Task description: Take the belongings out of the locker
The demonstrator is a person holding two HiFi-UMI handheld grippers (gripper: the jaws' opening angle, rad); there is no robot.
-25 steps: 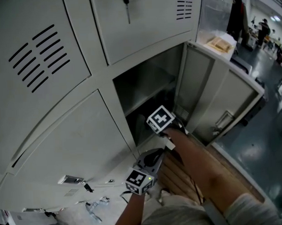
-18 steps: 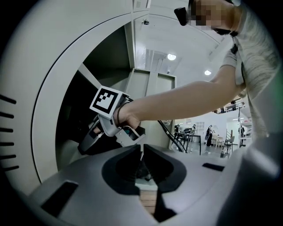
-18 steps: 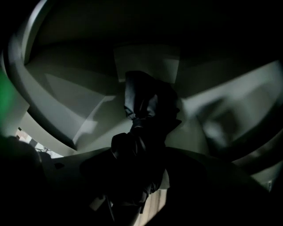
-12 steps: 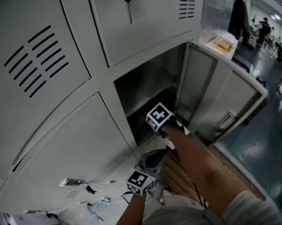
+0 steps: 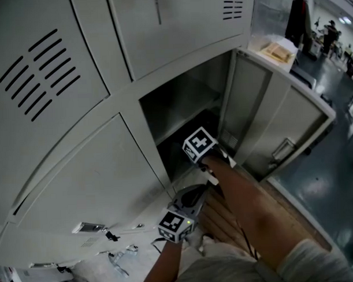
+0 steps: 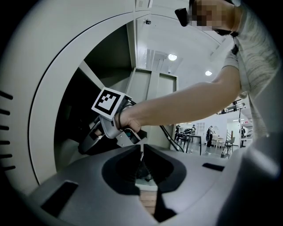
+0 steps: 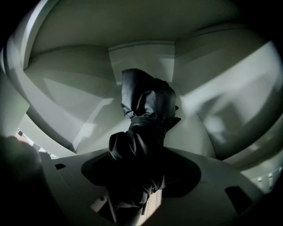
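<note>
The right gripper (image 6: 89,145) is reaching into the open locker (image 5: 184,99), its marker cube just inside the mouth. Its jaws are clamping a black bundle (image 7: 148,110), which is filling the gap between them and standing up toward the locker's back wall. The bundle is crumpled and glossy, with a tied or cinched neck halfway up. It may be a folded umbrella or a bag, but the dim light is making that hard to tell. The bundle is inside the locker, in the lower part under the shelf (image 5: 187,108).

The left gripper (image 6: 142,155) is hanging lower and nearer the person, outside the locker, pointing up at the right hand. Its jaws are pressing together with nothing between them. Below it, wooden slats (image 5: 225,222) are showing beside the person's right arm.

The door (image 5: 280,128) is standing wide open to the right of the opening.

Against the frames from a second ago, very little is changing. The right gripper's cube is sitting at almost the same spot in the locker mouth, and the left gripper is keeping its place below it. The whole locker bank is sliding slightly in the head view.
</note>
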